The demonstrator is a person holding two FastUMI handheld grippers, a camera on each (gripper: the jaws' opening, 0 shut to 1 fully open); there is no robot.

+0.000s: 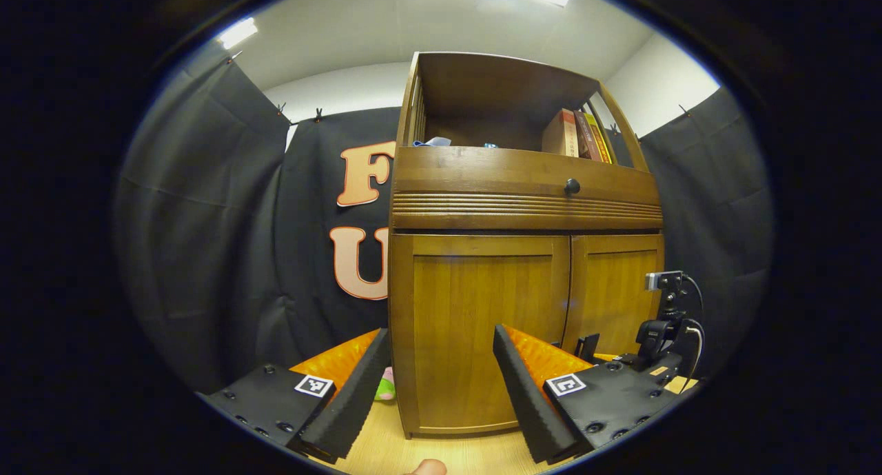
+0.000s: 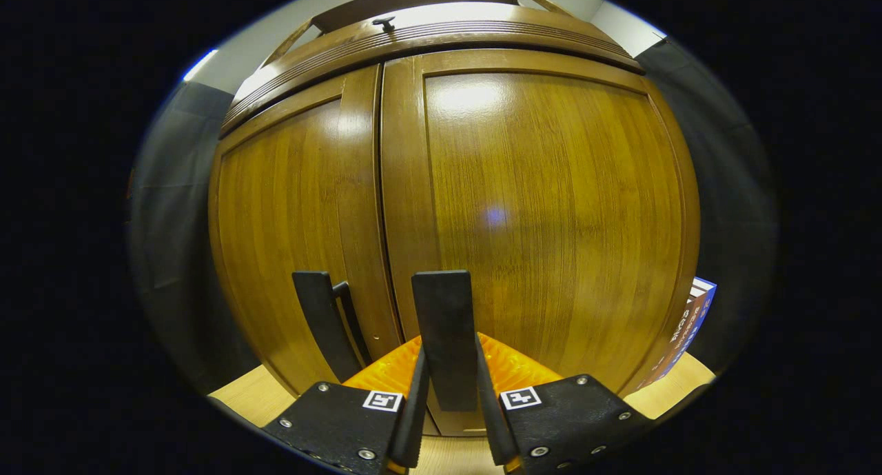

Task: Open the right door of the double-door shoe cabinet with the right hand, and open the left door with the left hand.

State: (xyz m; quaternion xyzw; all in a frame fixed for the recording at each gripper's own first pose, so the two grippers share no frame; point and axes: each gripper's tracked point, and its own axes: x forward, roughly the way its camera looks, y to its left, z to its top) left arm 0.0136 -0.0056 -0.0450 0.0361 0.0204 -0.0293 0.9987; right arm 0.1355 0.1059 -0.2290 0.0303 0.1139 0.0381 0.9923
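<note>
The brown wooden shoe cabinet (image 1: 482,185) stands on the table with both doors closed. In the left gripper view my left gripper (image 1: 441,334) is open, a short way in front of the left door (image 1: 482,323), with nothing between its fingers. At the right door (image 1: 613,289) the right gripper (image 1: 651,344) is low, near the middle seam. In the right gripper view my right gripper (image 2: 449,354) is shut on the right door's flat black handle (image 2: 444,302), a finger on each side. The left door's handle (image 2: 320,316) stands free just left of the seam.
A drawer front with a dark knob (image 1: 572,185) runs above the doors. Books (image 1: 575,134) lean in the open shelf on top. A small pink and green toy (image 1: 386,387) lies left of the cabinet on the wooden tabletop (image 1: 413,454). A box (image 2: 689,323) leans at the cabinet's right.
</note>
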